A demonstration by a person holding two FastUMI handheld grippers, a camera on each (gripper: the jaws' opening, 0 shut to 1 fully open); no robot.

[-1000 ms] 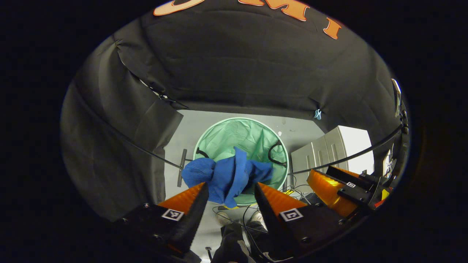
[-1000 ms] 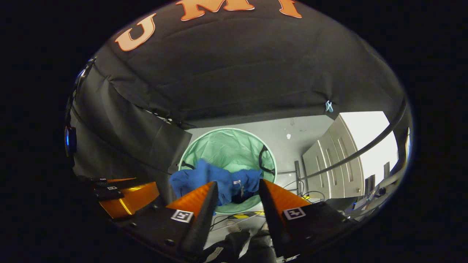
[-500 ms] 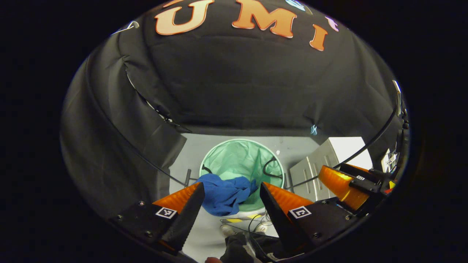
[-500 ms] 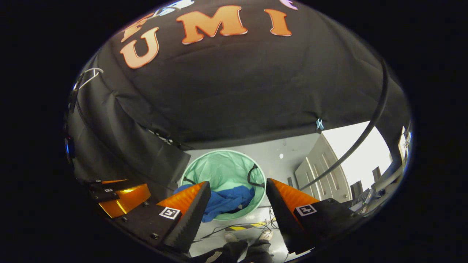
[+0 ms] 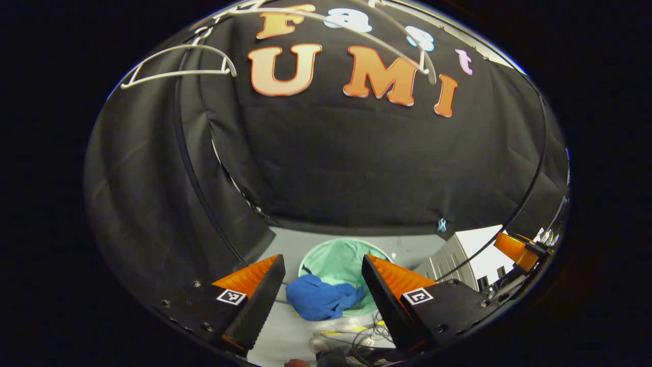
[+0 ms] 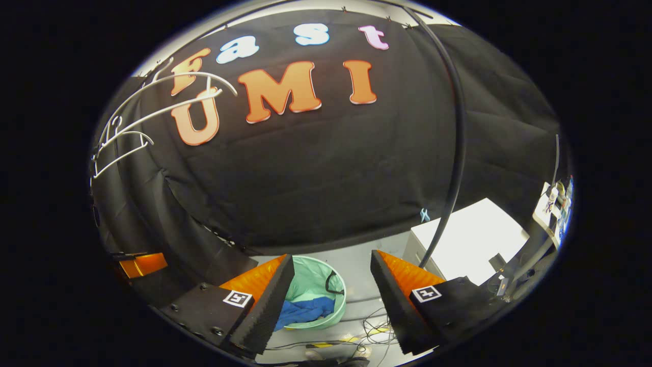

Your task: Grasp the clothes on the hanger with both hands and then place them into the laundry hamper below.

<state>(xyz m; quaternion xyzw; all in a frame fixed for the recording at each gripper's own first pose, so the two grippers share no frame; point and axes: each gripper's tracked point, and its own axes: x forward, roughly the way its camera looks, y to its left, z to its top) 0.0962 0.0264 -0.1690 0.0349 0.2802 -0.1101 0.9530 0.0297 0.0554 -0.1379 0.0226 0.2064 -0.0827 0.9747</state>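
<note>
The near rim of the green hamper [image 6: 318, 285] is partly hidden behind a gripper finger, as is one end of the blue garment [image 6: 305, 310] inside it. Cables [image 5: 356, 331] on the floor run out of sight at the bottom edge. White hangers [image 6: 147, 117] are too thin and warped to count.

Black cloth wall [image 6: 326, 163], grey floor [image 5: 290, 244], seemingly white cabinet [image 6: 473, 239]
</note>
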